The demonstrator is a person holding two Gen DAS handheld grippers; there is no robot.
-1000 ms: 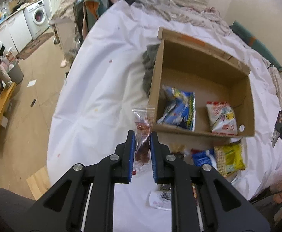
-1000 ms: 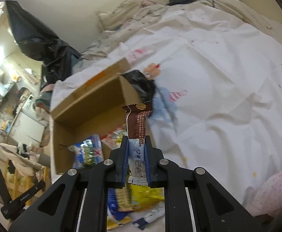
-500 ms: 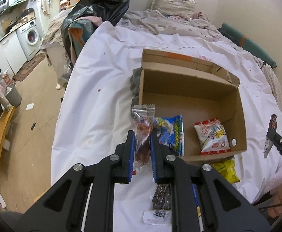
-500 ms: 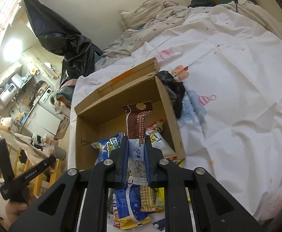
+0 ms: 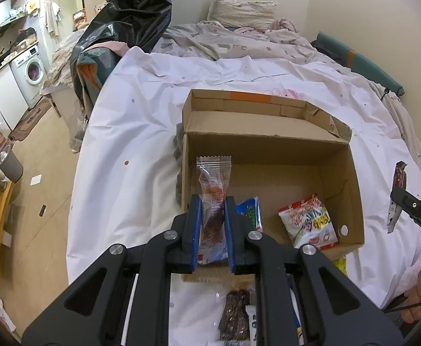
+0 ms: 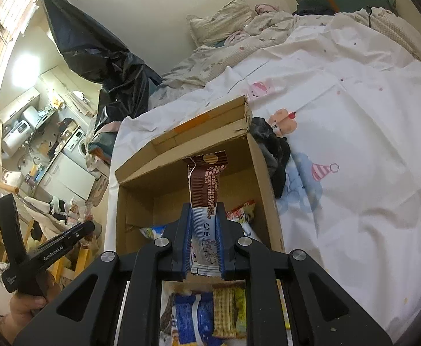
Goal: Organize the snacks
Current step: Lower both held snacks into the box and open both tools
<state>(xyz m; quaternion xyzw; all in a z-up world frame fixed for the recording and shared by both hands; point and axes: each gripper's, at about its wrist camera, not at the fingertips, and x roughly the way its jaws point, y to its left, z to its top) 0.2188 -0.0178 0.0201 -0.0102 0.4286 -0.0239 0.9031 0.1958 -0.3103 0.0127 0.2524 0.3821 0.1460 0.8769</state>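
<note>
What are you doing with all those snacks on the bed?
A person is sorting snacks into a cardboard box on the bed. The left gripper is shut on a clear packet, the right gripper on a brown-and-white bar. Two packets already lie in the box; more wait outside it.

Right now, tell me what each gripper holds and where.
Left gripper: clear snack packet, held by its lower half. Right gripper: brown-and-white wrapper, held by its white lower end.
</note>
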